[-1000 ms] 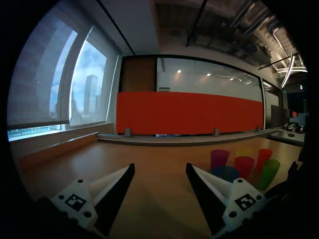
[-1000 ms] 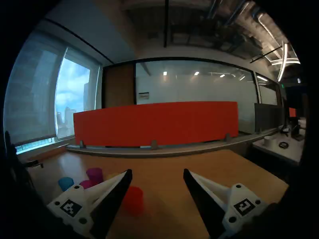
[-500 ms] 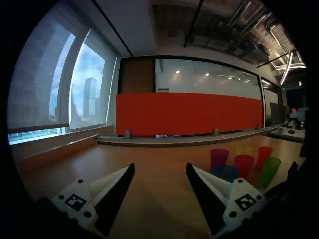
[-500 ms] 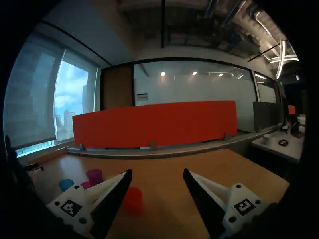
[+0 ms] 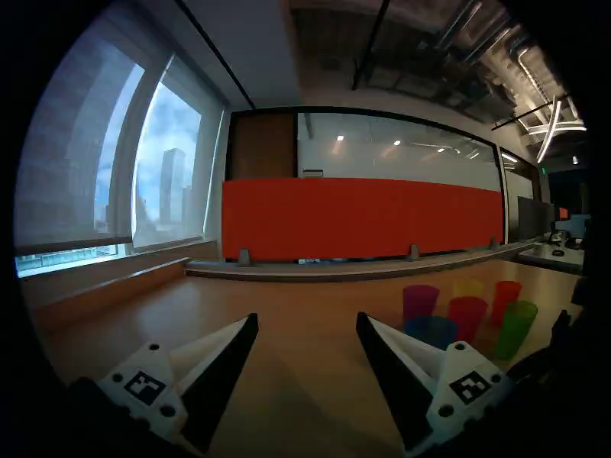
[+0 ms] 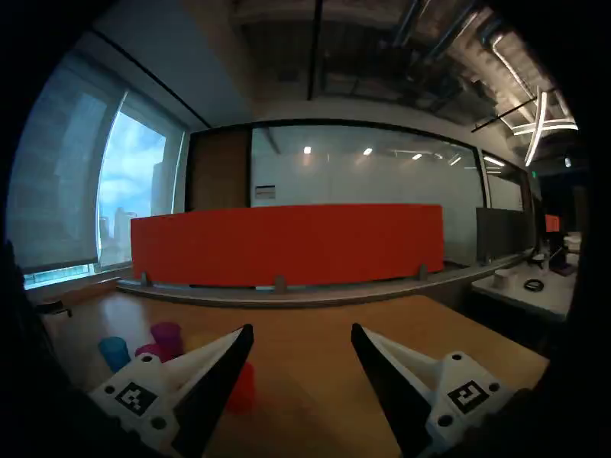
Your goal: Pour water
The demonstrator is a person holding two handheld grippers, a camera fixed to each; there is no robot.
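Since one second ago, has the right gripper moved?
Yes. The right gripper swung slightly rightward: in its view the red divider has slid left.

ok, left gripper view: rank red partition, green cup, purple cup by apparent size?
1. red partition, by far.
2. green cup.
3. purple cup, but it stands farther back and the blue cup hides its base, so their true sizes may match.

Left gripper (image 5: 305, 316), right gripper (image 6: 301, 327), black pointed jaws, white bases (image 5: 424, 357), square black-and-white markers (image 5: 145, 387)
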